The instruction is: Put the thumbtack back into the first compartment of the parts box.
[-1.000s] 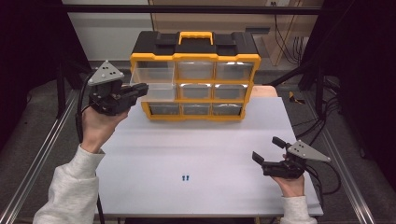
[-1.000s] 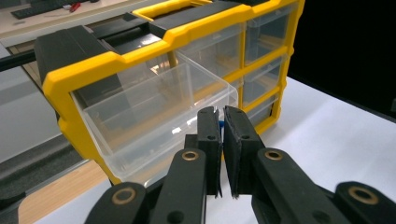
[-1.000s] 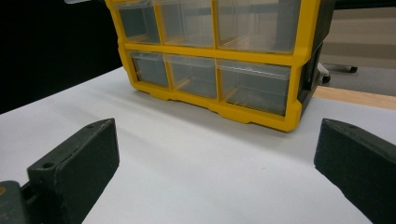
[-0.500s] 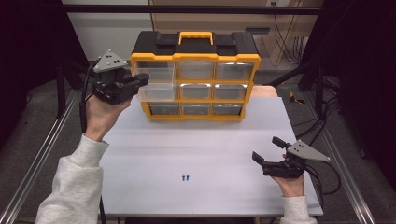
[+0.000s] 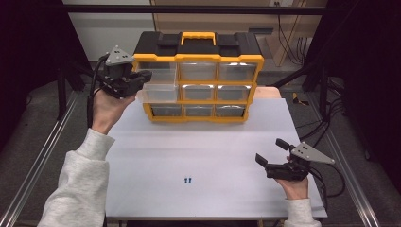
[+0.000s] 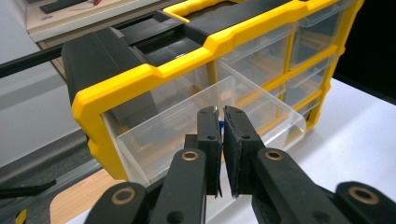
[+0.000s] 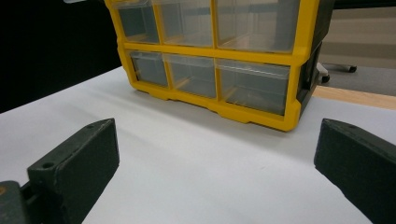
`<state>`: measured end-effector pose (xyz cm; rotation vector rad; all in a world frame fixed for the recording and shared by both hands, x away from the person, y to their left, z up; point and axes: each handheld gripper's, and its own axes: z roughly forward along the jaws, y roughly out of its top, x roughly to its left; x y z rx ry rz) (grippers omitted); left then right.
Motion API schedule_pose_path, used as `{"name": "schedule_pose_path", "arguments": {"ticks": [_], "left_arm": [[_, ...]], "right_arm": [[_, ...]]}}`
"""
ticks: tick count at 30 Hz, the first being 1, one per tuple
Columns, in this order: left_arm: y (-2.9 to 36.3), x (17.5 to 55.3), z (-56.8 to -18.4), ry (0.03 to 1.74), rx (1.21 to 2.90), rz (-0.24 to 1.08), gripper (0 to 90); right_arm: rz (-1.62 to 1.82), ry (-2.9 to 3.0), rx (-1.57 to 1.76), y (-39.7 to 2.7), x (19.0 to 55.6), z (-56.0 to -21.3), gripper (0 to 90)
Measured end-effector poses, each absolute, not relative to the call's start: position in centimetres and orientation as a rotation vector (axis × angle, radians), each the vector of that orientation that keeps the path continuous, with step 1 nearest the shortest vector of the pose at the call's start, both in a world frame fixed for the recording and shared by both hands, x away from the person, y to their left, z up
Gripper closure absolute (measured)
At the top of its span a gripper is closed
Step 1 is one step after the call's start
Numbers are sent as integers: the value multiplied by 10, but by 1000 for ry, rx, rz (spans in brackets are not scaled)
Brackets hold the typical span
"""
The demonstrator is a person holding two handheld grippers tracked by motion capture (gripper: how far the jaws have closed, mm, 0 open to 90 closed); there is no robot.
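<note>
Transfer step in hand: my left tool (image 6: 221, 122) is closed tight on a small blue item (image 6: 221, 123), and I hold it over the pulled-out clear drawer (image 5: 160, 91) in the middle row, left column, of the yellow organiser (image 5: 198, 75), which stands at the far edge of the worktop (image 5: 208, 151). Judgement: the next move is to lower the tips inside the drawer walls and part the jaws so that the item drops in, not onto the rim. My right tool (image 5: 273, 154) rests near the right front corner of the worktop, jaws wide apart and empty. Two small blue pieces (image 5: 187, 180) lie near the front edge, centre. Limits: the held item shows as a mere sliver between the pads, its shape unreadable; the drawer floor is masked by my own jaws.
</note>
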<state>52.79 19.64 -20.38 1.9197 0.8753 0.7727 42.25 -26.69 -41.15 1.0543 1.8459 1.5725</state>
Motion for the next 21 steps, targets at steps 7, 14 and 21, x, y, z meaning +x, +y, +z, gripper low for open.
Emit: {"name": "schedule_pose_path", "arguments": {"ticks": [7,14,21], "left_arm": [[197,538,-210,911,1943,783,847],[197,546,-215,934,1968,787,847],[197,552,-216,959,1973,788,847]], "right_arm": [[1574,1849,1052,-267,423,-412,5],[1568,1848,1062,-267,423,-412,4],[1575,1845,1060,-268,423,-412,5]]}}
